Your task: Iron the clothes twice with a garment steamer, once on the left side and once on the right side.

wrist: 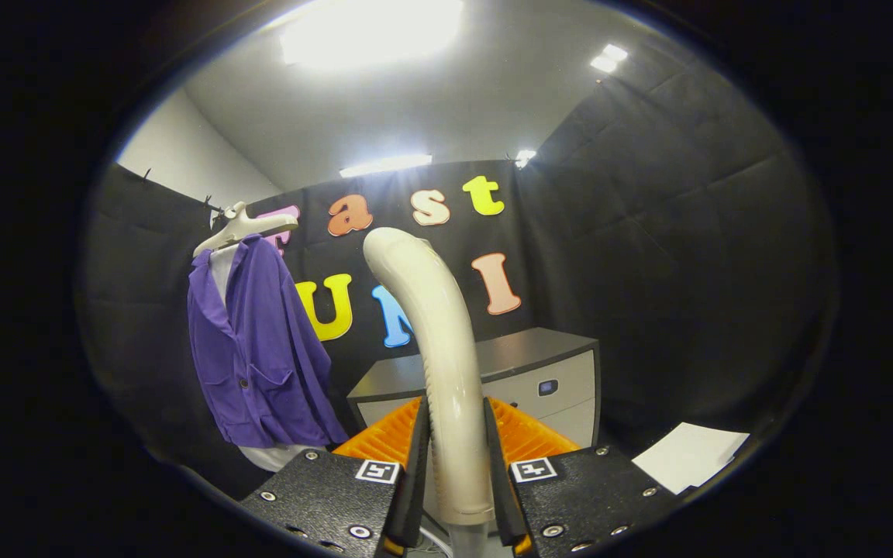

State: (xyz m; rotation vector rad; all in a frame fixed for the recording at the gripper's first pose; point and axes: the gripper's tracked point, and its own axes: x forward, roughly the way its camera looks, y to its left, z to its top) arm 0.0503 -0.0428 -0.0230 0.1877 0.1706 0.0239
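A cream garment steamer (pixel 439 341) rises between my fingers, its handle pinched on both sides, its curved head arching up and away from me. My gripper (pixel 456 457) is shut on that handle. A purple jacket (pixel 256 349) over a white garment hangs on a pale hanger (pixel 241 227) against the black wall, off to the left and well beyond the fingers. The steamer head stands apart from the jacket, to its right.
A grey cabinet (pixel 532 372) with a drawer stands beyond the fingers, behind the steamer. A white sheet of paper (pixel 691 456) lies low on the right. Black cloth walls close the booth on all sides.
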